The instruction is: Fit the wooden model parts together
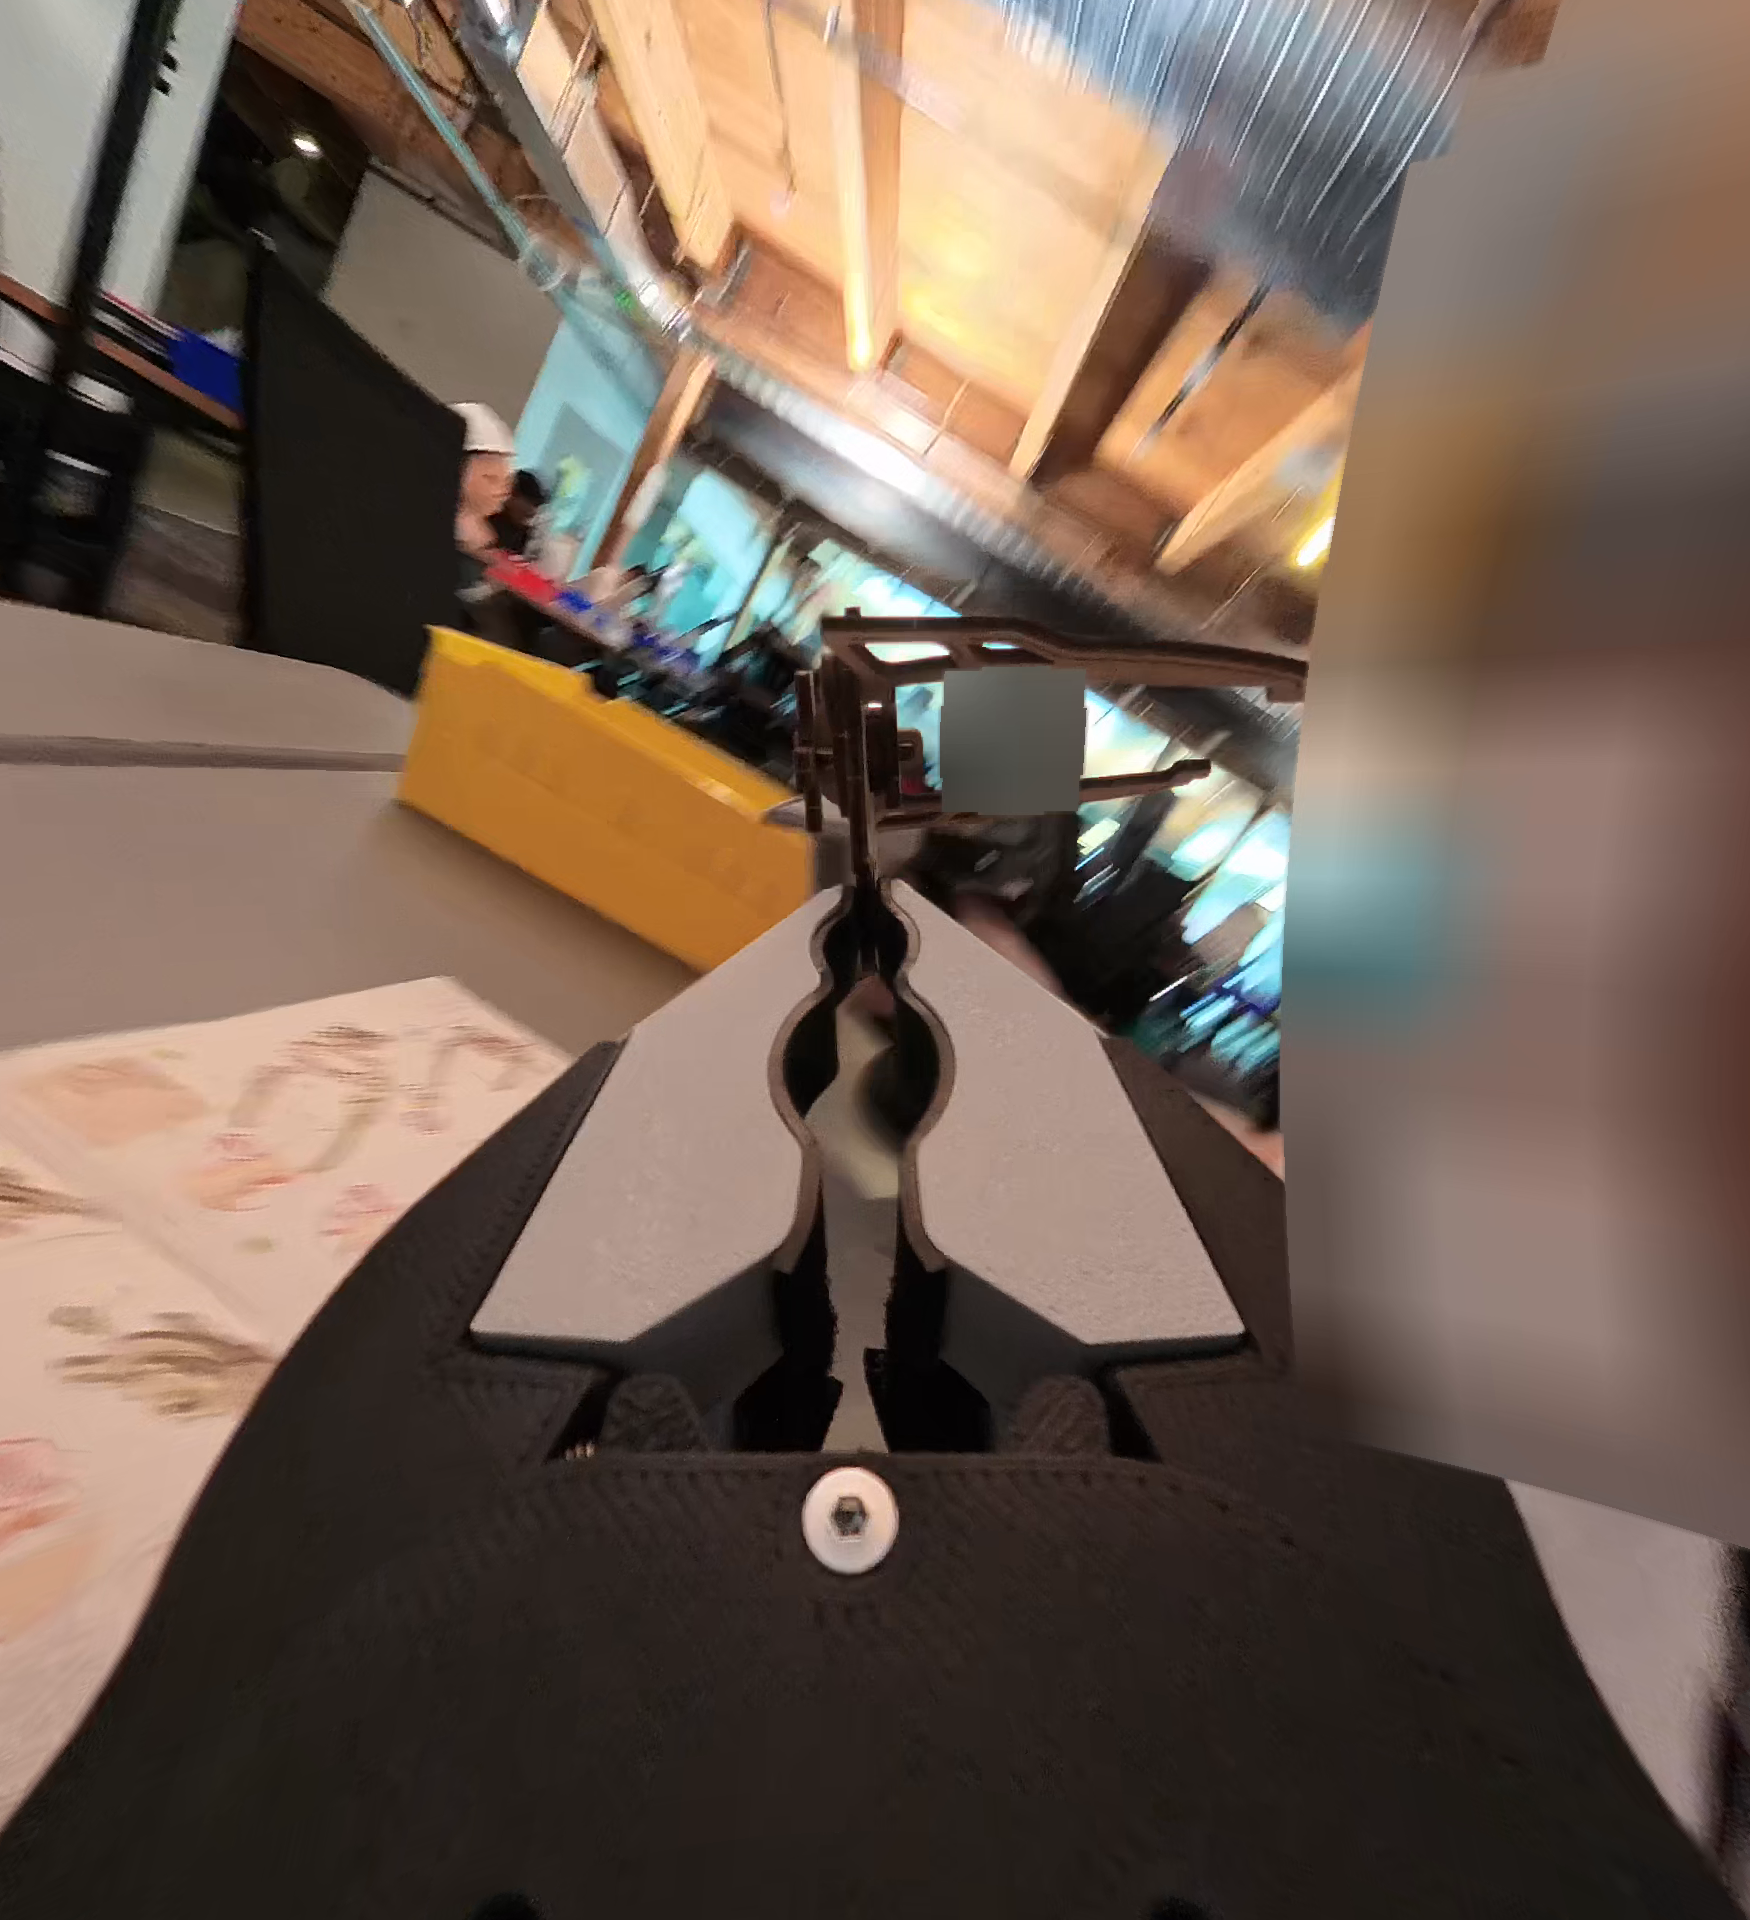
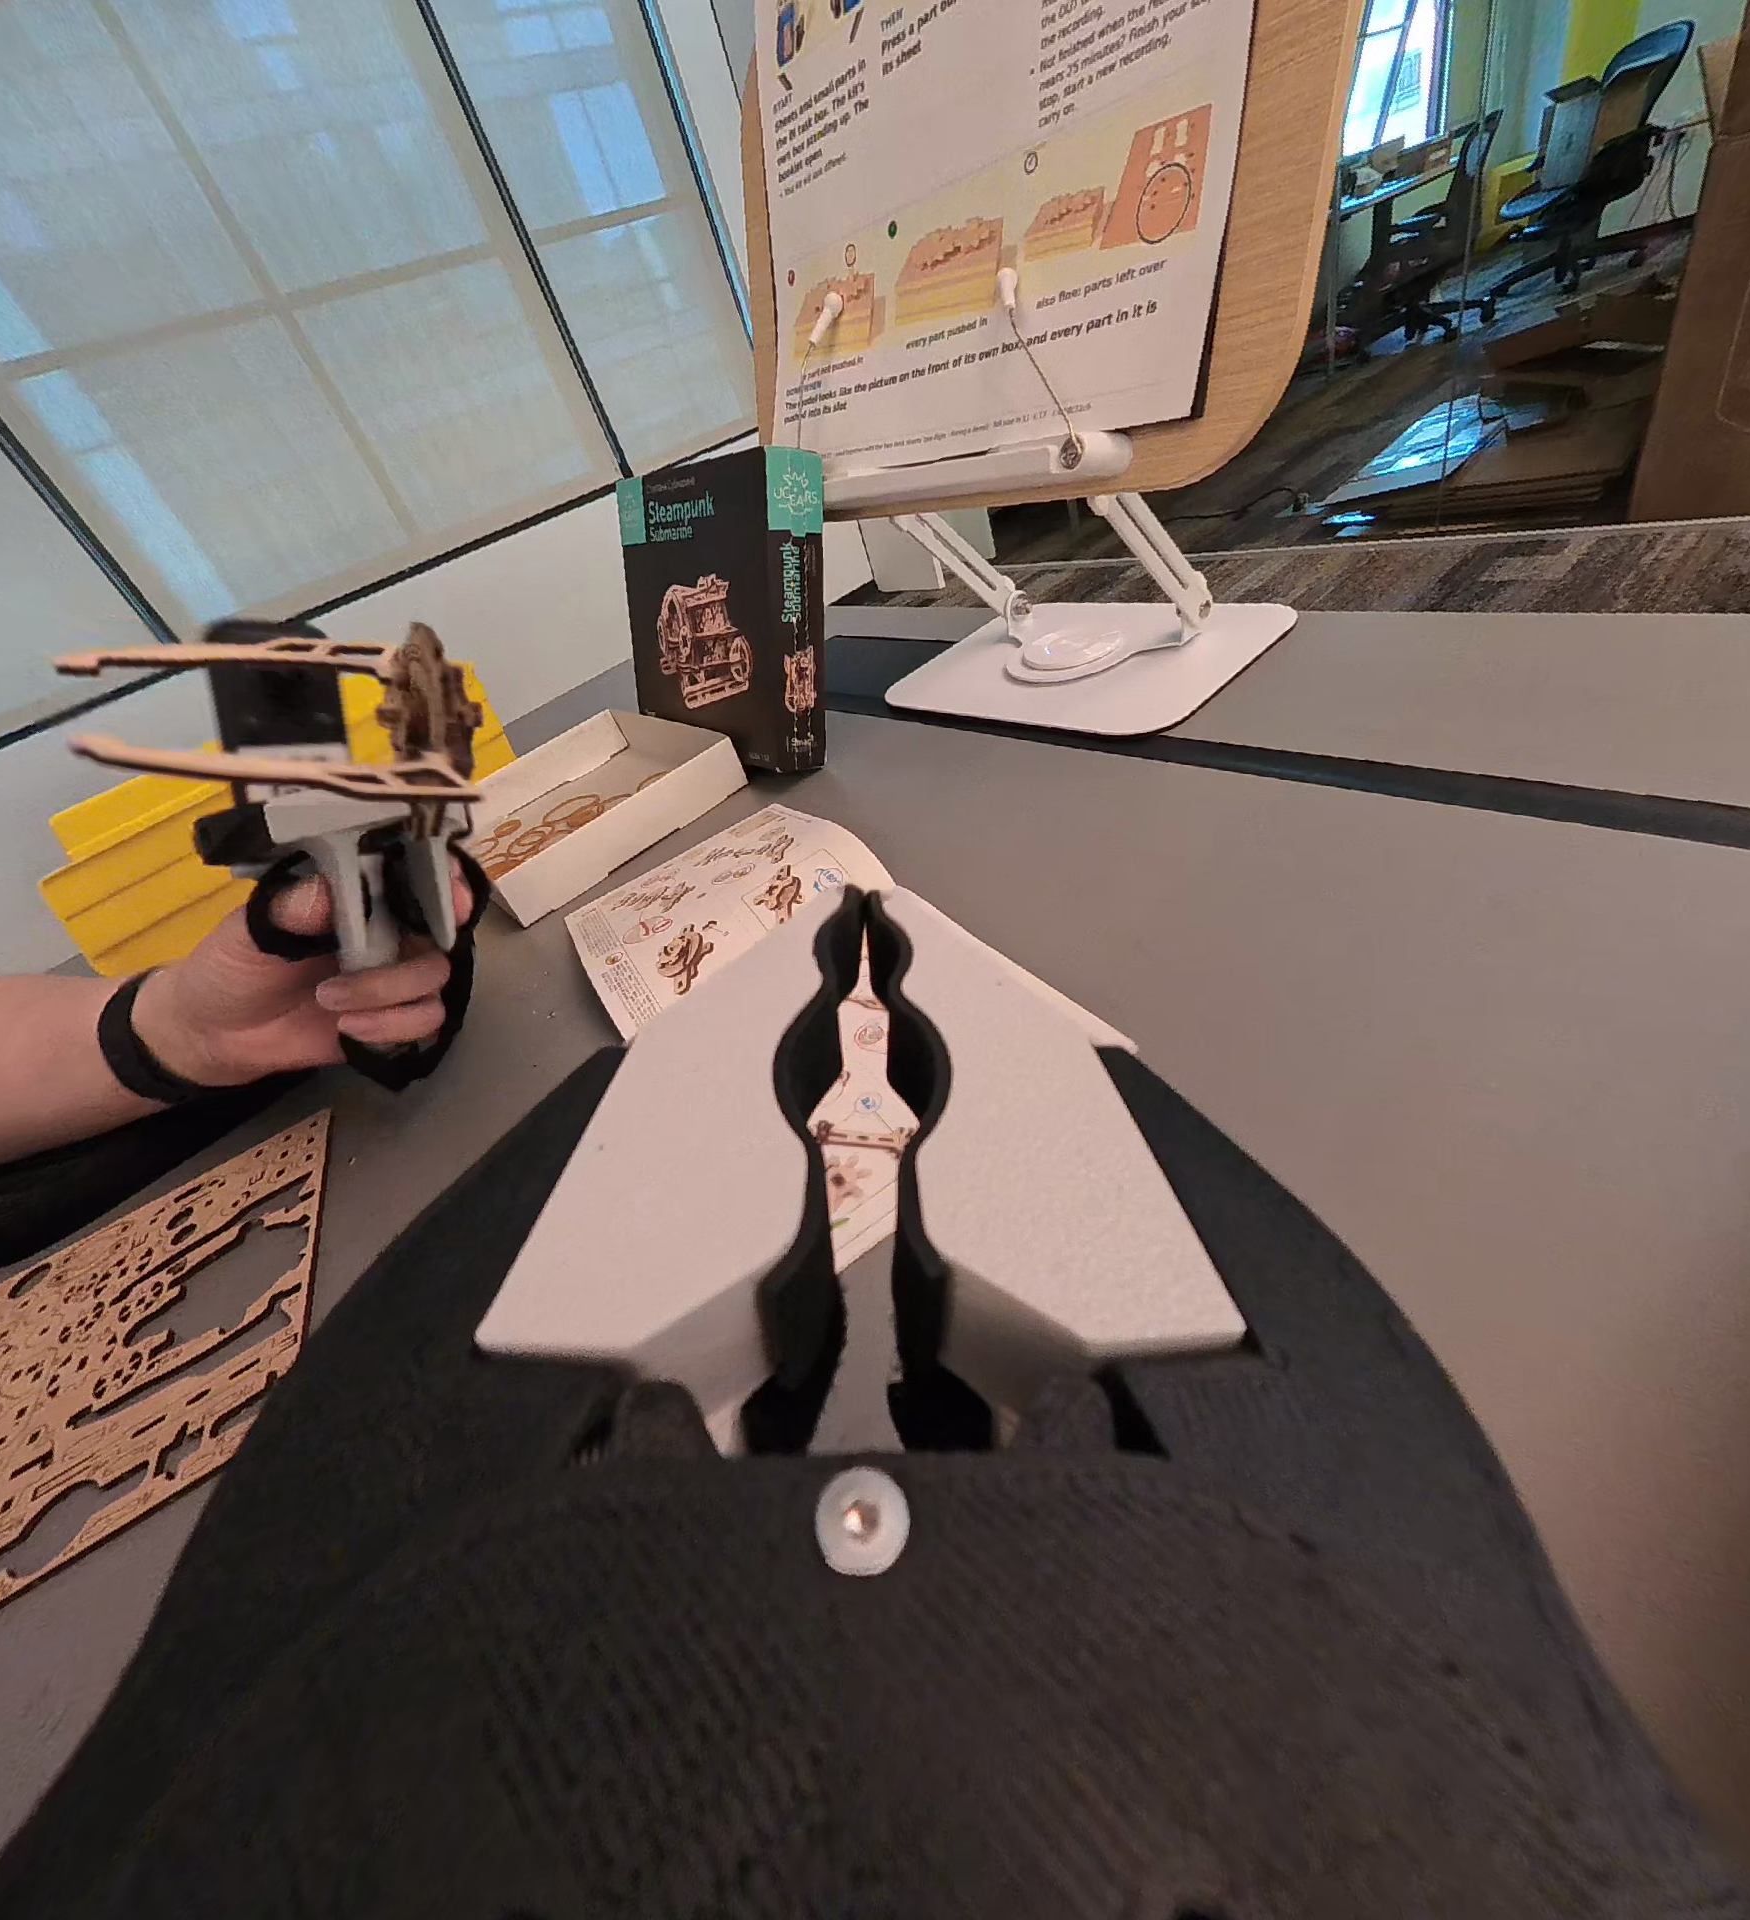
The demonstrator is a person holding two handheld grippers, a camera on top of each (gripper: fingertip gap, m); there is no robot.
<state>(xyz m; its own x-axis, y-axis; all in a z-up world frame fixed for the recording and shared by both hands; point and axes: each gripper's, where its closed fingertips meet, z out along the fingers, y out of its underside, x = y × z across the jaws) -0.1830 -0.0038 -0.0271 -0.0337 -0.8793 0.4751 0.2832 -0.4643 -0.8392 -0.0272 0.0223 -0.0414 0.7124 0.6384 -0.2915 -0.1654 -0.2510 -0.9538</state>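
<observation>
A partly built wooden model [image 1: 850, 748] with two long thin arms and gear pieces is clamped at its lower edge in my left gripper [image 1: 863, 894], which is shut on it and holds it up in the air. In the right wrist view the same model [image 2: 424, 696] and left gripper [image 2: 393, 831] are at the left, held by a hand above the table. My right gripper [image 2: 866, 906] is shut with nothing in it, over the grey table [image 2: 1370, 987], well to the right of the model.
A punched wooden parts sheet [image 2: 92, 1340] lies at the front left. An open instruction booklet [image 2: 725, 904] lies ahead of my right gripper. Behind are a yellow bin [image 2: 123, 862], a white tray of parts [image 2: 611, 800], a dark kit box [image 2: 720, 613] and a document stand [image 2: 1110, 665].
</observation>
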